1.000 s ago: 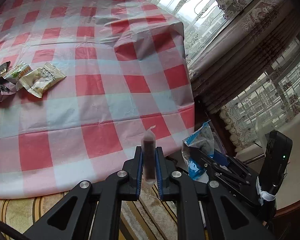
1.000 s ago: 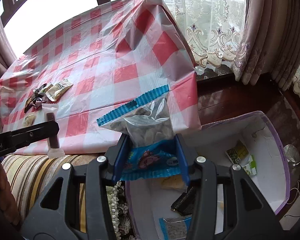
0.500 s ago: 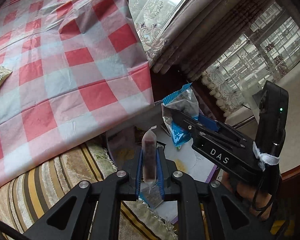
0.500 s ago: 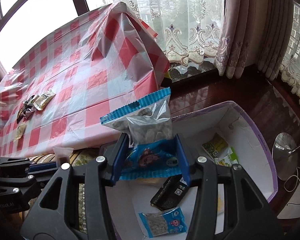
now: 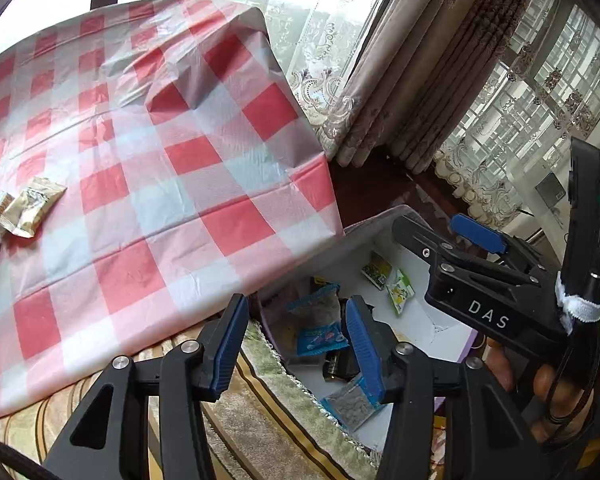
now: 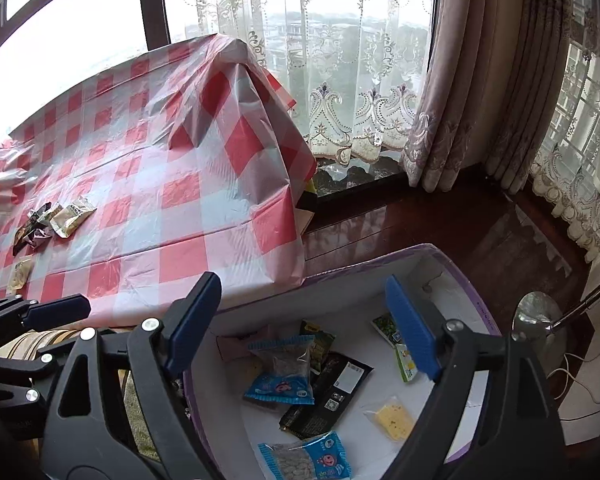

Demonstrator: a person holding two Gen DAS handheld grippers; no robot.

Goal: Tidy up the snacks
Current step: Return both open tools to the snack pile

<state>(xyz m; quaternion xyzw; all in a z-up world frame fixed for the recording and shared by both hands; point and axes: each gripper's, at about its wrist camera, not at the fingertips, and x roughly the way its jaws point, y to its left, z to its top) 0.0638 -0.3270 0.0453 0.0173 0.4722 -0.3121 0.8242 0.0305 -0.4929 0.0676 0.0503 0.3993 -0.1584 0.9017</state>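
A: Hovering over the box (image 6: 452,264), both empty: right hand-held gripper (image 6: 304,328) and left hand-held gripper (image 5: 296,344), jaws spread.

B: Remaining snacks (image 5: 32,208) lie far left on the bench (image 5: 188,184); left's nearer.

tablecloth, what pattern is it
Red and white checks on the tablecloth, clearest in the right wrist view.
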